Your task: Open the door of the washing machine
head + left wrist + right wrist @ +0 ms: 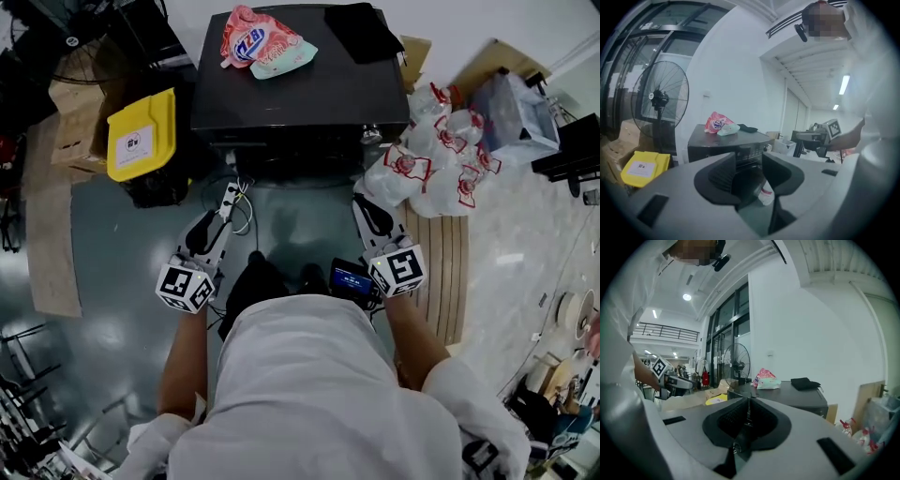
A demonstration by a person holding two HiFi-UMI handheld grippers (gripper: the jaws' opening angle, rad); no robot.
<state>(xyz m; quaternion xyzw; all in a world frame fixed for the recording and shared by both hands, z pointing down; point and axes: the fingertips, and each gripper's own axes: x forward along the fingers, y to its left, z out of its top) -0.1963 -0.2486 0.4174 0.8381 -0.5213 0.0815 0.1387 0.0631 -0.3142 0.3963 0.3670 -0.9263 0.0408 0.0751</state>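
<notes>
- Directly ahead, the dark washing machine (300, 84) stands on the floor, its front toward the person.
- A detergent pouch (262, 39) lies at its top's back edge, with a black cloth (361, 30) at the back right corner.
- The left gripper (749, 168) is released and empty, short of the front.
- The right gripper (748, 411) is clenched on nothing.
- A yellow bin (141, 136) sits beside the machine.

So the washing machine (314, 94) is a dark, boxy front loader with a flat, glossy black top. It's standing upright just to the right of the yellow bin (141, 134) and a bit further back. The control strip (749, 151) runs along the top edge of its front. Below that the front is in shadow, so I can't really make out the door, but nothing's swung out, so it looks shut.
</notes>
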